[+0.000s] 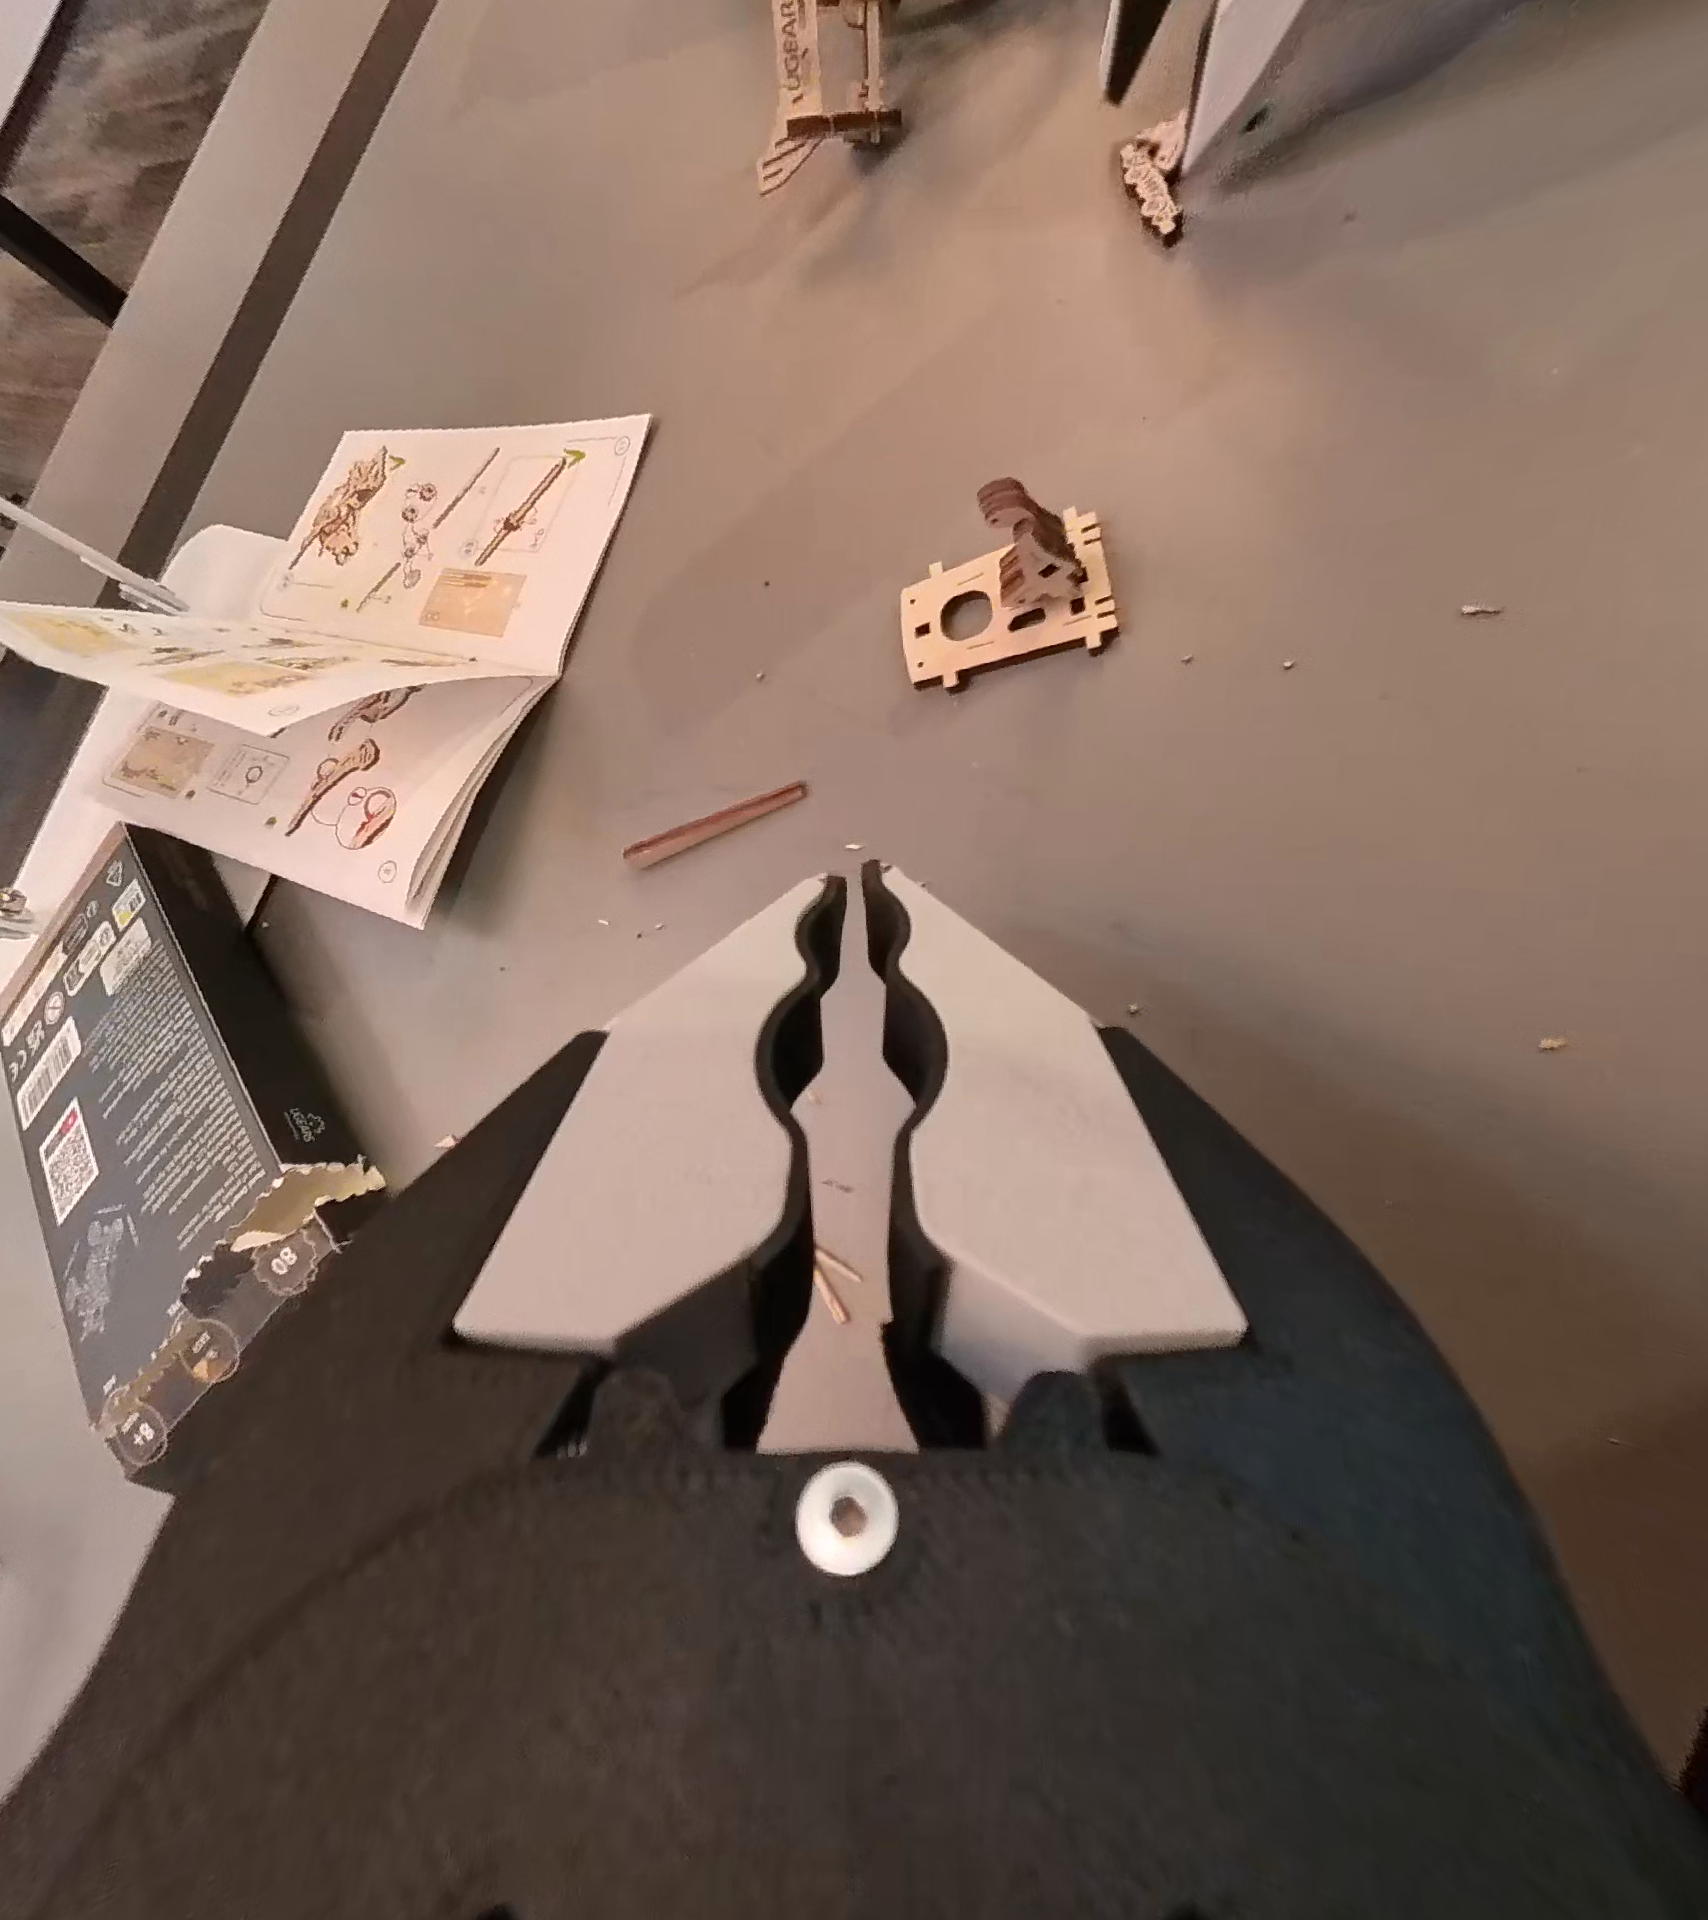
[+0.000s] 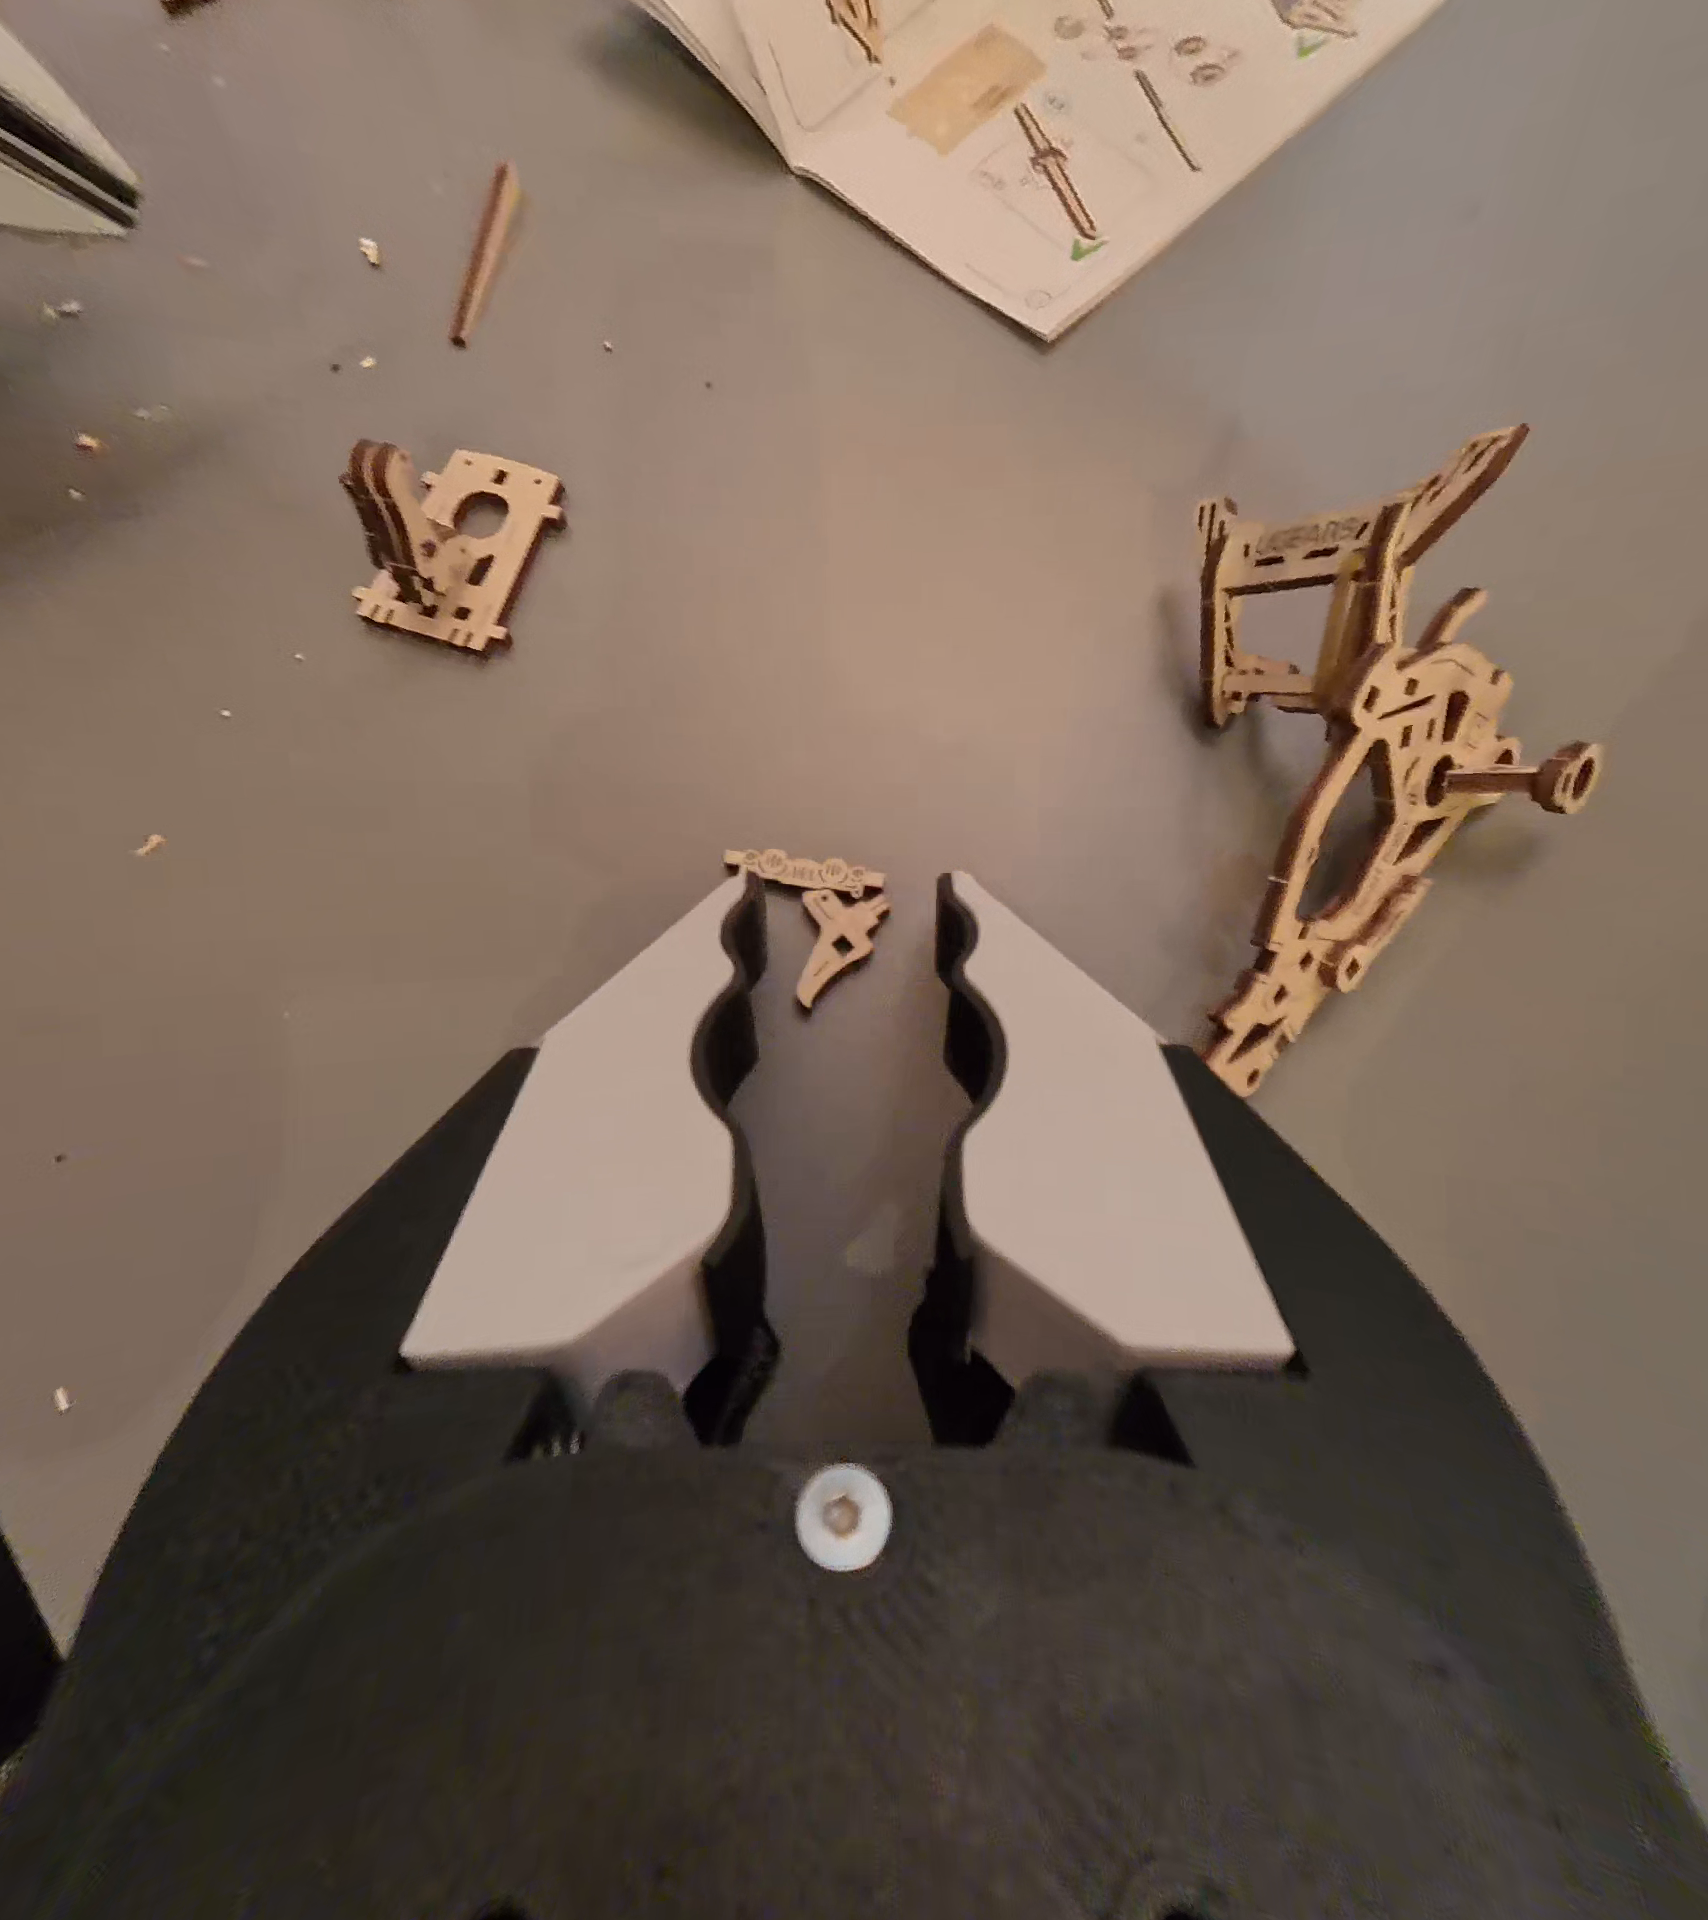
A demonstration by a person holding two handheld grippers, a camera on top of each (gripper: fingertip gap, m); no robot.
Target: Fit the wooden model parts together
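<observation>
Left gripper [image 1: 853, 879]: jaws nearly together w/ only a thin slit at the tips, nothing between them, hovering over the grey table [image 1: 1245, 436]. Just past its tips lies a thin wooden stick [image 1: 715, 824]; further out, a flat slotted plate w/ upright dark piece [image 1: 1013, 597] slotted into it. To the left, an open instruction booklet [image 1: 351, 665] rests partly on a black box [image 1: 133, 1122], the box seen in left wrist view only. Right gripper [image 2: 848, 891]: jaws set apart w/ a clear gap, holding nothing, tips either side of a small flat wooden part [image 2: 822, 914] lying on the table. Only the right wrist view shows that part clearly; in the left wrist view it's a small bit beside the far gripper at top right. Right view also shows in full the larger part-built wooden frame [image 2: 1369, 748] w/ a protruding axle, off to the right, well apart from the plate assy at upper left. Wood crumbs are scattered on the table in both views.
</observation>
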